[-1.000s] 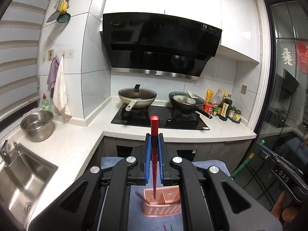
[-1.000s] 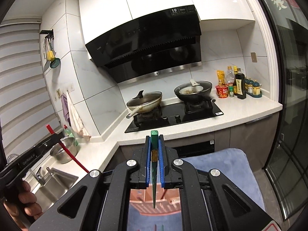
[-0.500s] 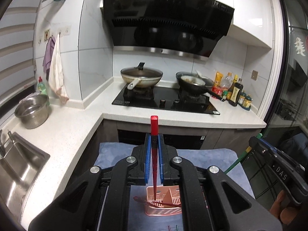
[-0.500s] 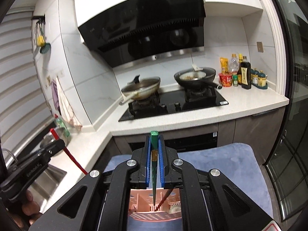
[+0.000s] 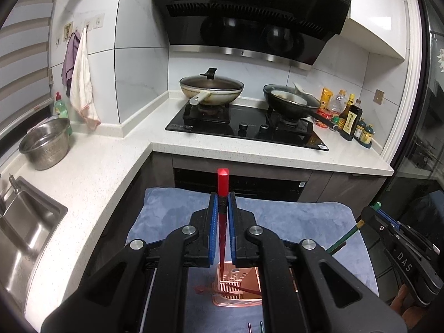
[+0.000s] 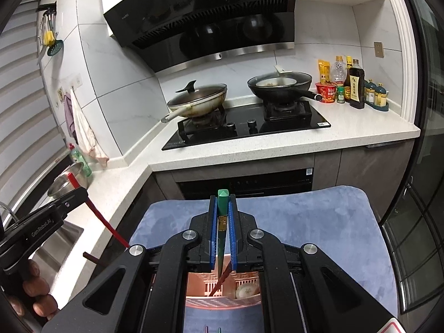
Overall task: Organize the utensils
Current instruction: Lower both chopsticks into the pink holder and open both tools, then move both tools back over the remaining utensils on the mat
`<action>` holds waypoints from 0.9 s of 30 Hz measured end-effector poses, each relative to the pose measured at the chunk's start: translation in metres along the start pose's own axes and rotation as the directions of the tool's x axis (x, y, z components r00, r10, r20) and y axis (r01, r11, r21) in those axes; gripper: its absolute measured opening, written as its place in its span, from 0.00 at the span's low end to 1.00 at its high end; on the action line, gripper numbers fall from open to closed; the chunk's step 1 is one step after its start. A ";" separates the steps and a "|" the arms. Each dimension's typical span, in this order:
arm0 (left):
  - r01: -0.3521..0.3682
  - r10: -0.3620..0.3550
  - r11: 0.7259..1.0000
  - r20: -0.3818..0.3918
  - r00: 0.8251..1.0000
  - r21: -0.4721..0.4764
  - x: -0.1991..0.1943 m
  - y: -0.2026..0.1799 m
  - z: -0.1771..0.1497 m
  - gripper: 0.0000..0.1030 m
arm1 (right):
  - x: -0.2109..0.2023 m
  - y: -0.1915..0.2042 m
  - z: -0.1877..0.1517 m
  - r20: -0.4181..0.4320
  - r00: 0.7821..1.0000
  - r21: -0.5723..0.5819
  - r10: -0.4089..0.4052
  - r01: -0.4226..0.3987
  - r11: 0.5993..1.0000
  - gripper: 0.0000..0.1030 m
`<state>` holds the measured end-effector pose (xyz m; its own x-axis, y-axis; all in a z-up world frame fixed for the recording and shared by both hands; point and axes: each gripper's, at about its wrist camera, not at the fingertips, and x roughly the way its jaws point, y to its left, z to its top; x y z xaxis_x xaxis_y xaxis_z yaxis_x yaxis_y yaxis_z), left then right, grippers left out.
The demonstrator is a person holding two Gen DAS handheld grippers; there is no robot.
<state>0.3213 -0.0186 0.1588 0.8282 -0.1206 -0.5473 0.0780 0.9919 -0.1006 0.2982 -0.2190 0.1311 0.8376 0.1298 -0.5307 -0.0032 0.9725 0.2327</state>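
Observation:
My left gripper (image 5: 222,202) is shut on a red chopstick (image 5: 222,183) that stands upright, its thin tip down in the mouth of the pink slotted basket (image 5: 238,299). Another red chopstick (image 5: 244,289) lies slanted inside the basket. My right gripper (image 6: 222,208) is shut on a green chopstick (image 6: 222,197), whose tip hangs over the same basket (image 6: 199,285). A white spoon-like piece (image 6: 245,290) lies in the basket. In the right wrist view the left gripper (image 6: 80,191) shows at the left edge with a hand (image 6: 36,302) on its grip. The basket's lower part is hidden by the gripper bodies.
The basket stands on a blue cloth (image 5: 305,222) in front of an L-shaped white counter (image 5: 91,172). Behind are a hob (image 5: 244,127) with two woks, sauce bottles (image 5: 349,116), a steel bowl (image 5: 45,144) and a sink (image 5: 25,227). Loose chopstick ends (image 5: 255,327) lie on the cloth.
Both grippers have come down and tilted toward the basket, which now looks larger and closer. Each still holds its chopstick, and the tips now reach the basket's mouth.

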 end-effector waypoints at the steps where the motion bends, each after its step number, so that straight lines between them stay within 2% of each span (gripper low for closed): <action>1: -0.005 0.005 1.000 0.000 1.000 -0.001 0.000 0.000 0.000 0.07 | 0.001 0.001 0.000 -0.001 1.000 0.000 0.000 0.000 1.000 0.07; 6: -0.013 0.013 1.000 -0.001 1.000 -0.001 0.000 0.000 -0.001 0.08 | -0.004 0.002 0.001 0.013 1.000 0.007 0.002 -0.002 1.000 0.13; 9: -0.017 0.017 1.000 0.003 1.000 -0.005 -0.003 -0.001 -0.001 0.17 | -0.009 0.004 0.002 0.022 1.000 -0.001 0.002 -0.002 1.000 0.13; 21: -0.023 0.023 1.000 0.034 0.999 0.009 -0.037 -0.003 -0.005 0.17 | -0.050 0.006 -0.004 0.050 0.999 -0.023 0.020 -0.019 1.000 0.13; 25: -0.027 0.026 0.999 0.051 0.998 0.019 -0.061 0.001 -0.020 0.32 | -0.069 0.003 -0.023 0.027 0.999 -0.036 0.017 -0.016 0.999 0.15; 27: -0.047 0.045 0.998 0.055 0.997 0.034 -0.071 0.003 -0.031 0.33 | -0.078 0.001 -0.038 0.009 1.000 -0.044 0.008 -0.007 0.999 0.19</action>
<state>0.2457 -0.0082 0.1718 0.8600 -0.0732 -0.5050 0.0577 0.9973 -0.0463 0.2123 -0.2210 0.1422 0.8423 0.1357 -0.5216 -0.0333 0.9790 0.2010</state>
